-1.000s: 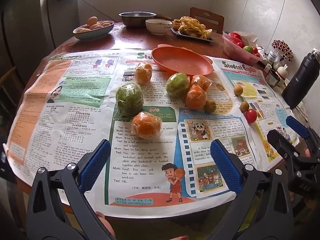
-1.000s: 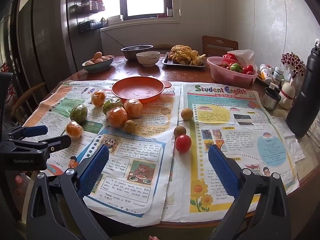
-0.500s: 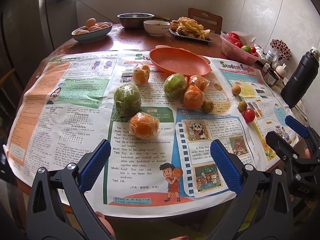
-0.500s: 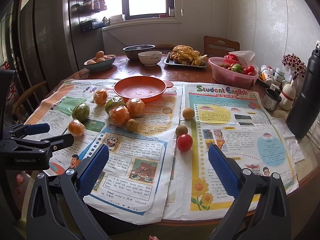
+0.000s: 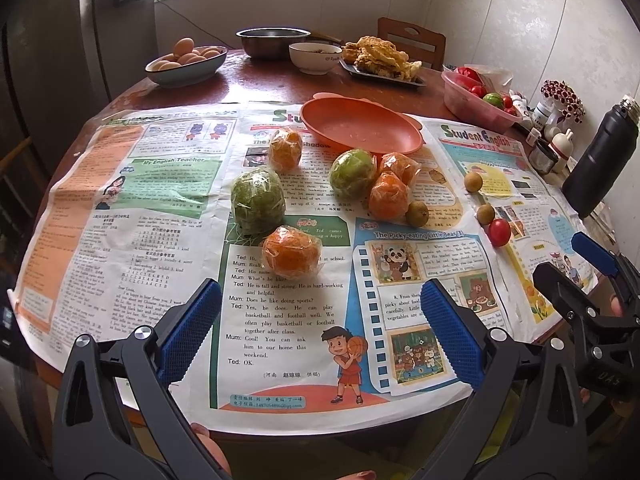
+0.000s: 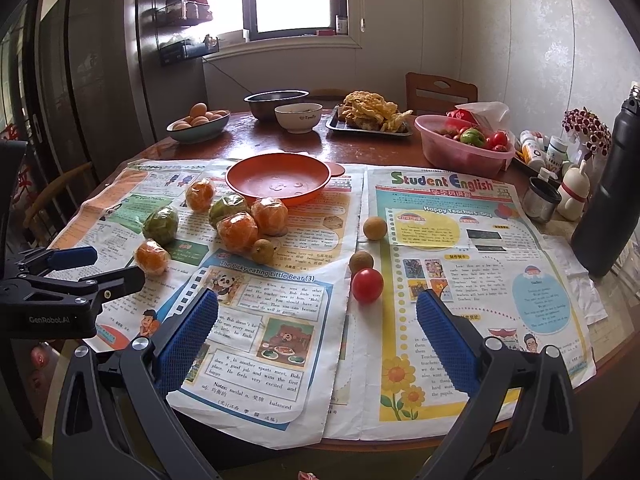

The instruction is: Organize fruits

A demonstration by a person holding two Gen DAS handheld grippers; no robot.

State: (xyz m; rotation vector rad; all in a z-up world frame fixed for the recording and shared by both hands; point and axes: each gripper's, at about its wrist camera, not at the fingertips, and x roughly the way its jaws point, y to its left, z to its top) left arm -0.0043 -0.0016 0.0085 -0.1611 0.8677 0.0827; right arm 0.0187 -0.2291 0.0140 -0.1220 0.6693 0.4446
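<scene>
Several plastic-wrapped fruits lie on newspapers: an orange (image 5: 291, 255) nearest my left gripper, a green one (image 5: 258, 202) behind it, another green one (image 5: 352, 173), more oranges (image 5: 388, 201). An empty orange bowl (image 5: 360, 126) sits behind them. Small brown fruits (image 6: 361, 261) and a red tomato (image 6: 367, 285) lie to the right. My left gripper (image 5: 320, 324) is open above the table's near edge, short of the wrapped orange. My right gripper (image 6: 318, 326) is open too, just short of the tomato. Neither holds anything.
At the back stand a bowl of eggs (image 5: 186, 65), a steel bowl (image 5: 273, 41), a white bowl (image 5: 315, 57), a tray of fried food (image 5: 380, 65) and a pink tub of tomatoes (image 6: 464, 145). A black bottle (image 6: 608, 196) and small jars stand at the right edge.
Both grippers have drifted slightly forward toward the fruit; the scene looms a little larger. Nothing on the table has moved.
</scene>
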